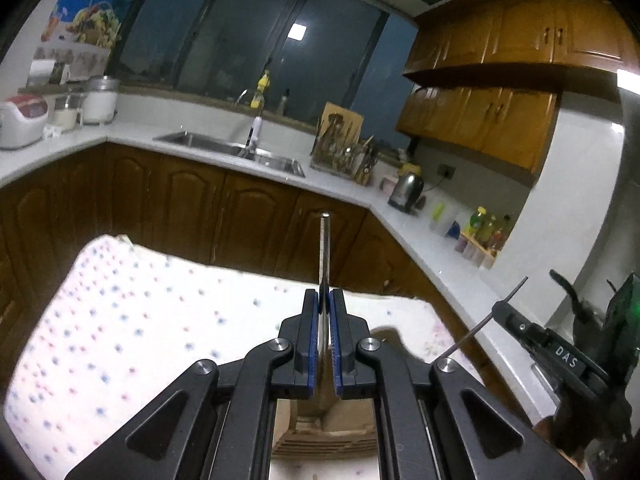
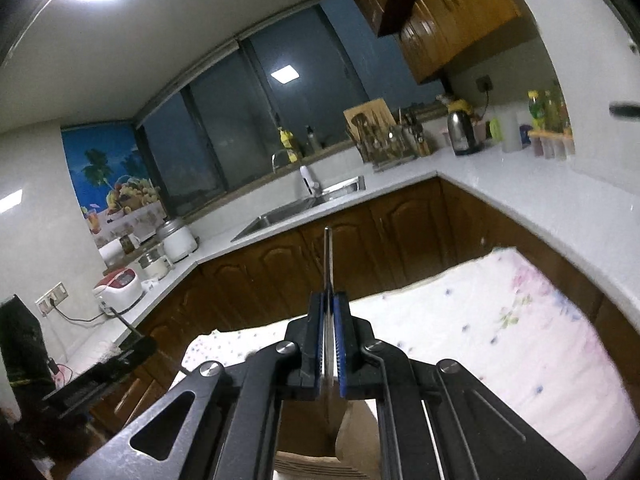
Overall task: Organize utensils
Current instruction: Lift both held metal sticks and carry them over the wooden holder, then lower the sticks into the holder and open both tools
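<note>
Between the blue pads of the left hand-held gripper (image 1: 324, 300) a thin metal utensil (image 1: 325, 248) is pinched edge-on, its handle end sticking forward and slightly up past the fingertips. Likewise the right hand-held gripper (image 2: 329, 302) is pressed together on a second slim metal utensil (image 2: 328, 260), which points straight ahead; what kind of utensil either one is cannot be told from this edge-on view. Each hand-held gripper shows at the edge of the other's view, the right one carrying a thin rod-like piece. Both are held above a cloth (image 1: 132, 320) with small coloured dots, spread over a low surface, and just under the jaws lies a brown wooden or cardboard box (image 1: 324, 428), partly hidden. Beyond the cloth stand dark wooden cabinets (image 1: 192, 208) under a white worktop (image 1: 348, 188) that wraps around the corner of the kitchen. Set into it is a steel sink (image 1: 236, 152) with a tap, beside a rack (image 1: 344, 152) of cutlery and knives, then a kettle (image 1: 407, 190).
</note>
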The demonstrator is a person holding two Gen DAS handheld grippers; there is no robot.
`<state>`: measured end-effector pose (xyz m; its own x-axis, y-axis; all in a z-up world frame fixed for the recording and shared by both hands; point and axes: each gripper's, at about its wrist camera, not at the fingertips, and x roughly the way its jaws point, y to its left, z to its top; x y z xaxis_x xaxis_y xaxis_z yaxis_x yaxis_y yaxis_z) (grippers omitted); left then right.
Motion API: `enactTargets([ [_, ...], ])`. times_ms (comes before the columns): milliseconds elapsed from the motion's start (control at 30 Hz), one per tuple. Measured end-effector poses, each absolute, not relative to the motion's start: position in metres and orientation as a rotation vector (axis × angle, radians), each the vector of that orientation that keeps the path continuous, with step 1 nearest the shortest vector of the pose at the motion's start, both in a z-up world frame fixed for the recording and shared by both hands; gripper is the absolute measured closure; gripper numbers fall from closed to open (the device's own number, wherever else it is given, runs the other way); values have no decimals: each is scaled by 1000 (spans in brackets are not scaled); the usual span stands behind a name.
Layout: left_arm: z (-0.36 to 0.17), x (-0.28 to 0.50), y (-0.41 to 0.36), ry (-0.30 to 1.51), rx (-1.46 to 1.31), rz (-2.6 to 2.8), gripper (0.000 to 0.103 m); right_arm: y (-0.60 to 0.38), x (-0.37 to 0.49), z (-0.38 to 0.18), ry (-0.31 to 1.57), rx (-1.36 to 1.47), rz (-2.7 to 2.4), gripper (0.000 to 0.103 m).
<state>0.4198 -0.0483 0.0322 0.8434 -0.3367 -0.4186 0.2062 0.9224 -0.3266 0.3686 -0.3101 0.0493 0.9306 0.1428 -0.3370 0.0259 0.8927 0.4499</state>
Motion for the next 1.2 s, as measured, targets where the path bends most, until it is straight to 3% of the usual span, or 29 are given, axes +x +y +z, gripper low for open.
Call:
enactTargets([
  [300, 12, 456, -57, 538, -288, -276, 99, -308, 381, 11, 422, 500, 61, 98],
  [833, 14, 465, -41, 586, -289, -282, 98, -312, 388, 11, 460, 513, 85, 96],
  [933, 13, 465, -40, 604, -292, -287, 93, -314, 389, 10, 472, 528, 98, 91],
  [1000, 17, 464, -38, 608, -296, -285, 81, -317, 390, 9, 479, 536, 97, 77],
  [1033, 19, 461, -36, 601, -293, -275, 73, -318, 388, 9, 476, 542, 99, 59],
  [1100, 23, 456, -35, 586, -289, -278, 67, -321, 382, 11, 459, 560, 109, 41],
  [1200, 27, 446, -32, 580, -282, -276, 53, -324, 372, 15, 442, 569, 109, 37],
])
